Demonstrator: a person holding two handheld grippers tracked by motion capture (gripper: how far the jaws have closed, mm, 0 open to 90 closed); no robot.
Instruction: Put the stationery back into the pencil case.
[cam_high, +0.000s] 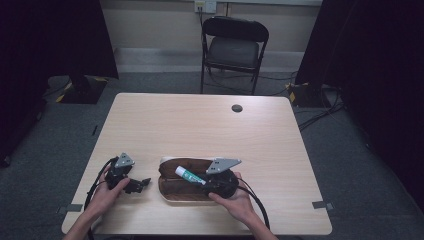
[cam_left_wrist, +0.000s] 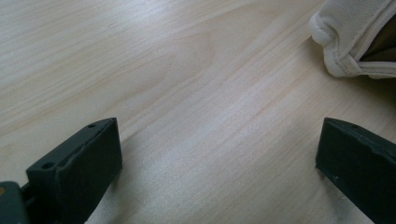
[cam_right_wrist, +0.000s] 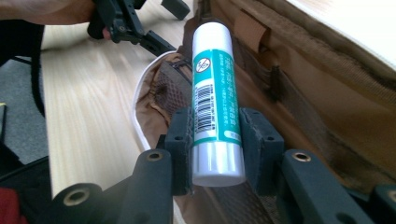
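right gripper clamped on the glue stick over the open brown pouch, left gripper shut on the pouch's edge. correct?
Not quite. The left gripper is open and holds nothing: in the left gripper view its jaws stand wide apart over bare table, the pouch edge beyond them. The right gripper does clamp the glue stick over the pouch.

We see the pouch (cam_high: 186, 181) lying open on the surface (cam_high: 200, 125), near its front edge. Right hand-held gripper (cam_high: 202, 182) sits over the pouch, tube (cam_high: 189, 175) clamped between its jaws, above the opening. Left hand-held gripper (cam_high: 141, 183) rests on the surface just left of the pouch, jaws apart. Chair (cam_high: 234, 45) stands behind the surface.
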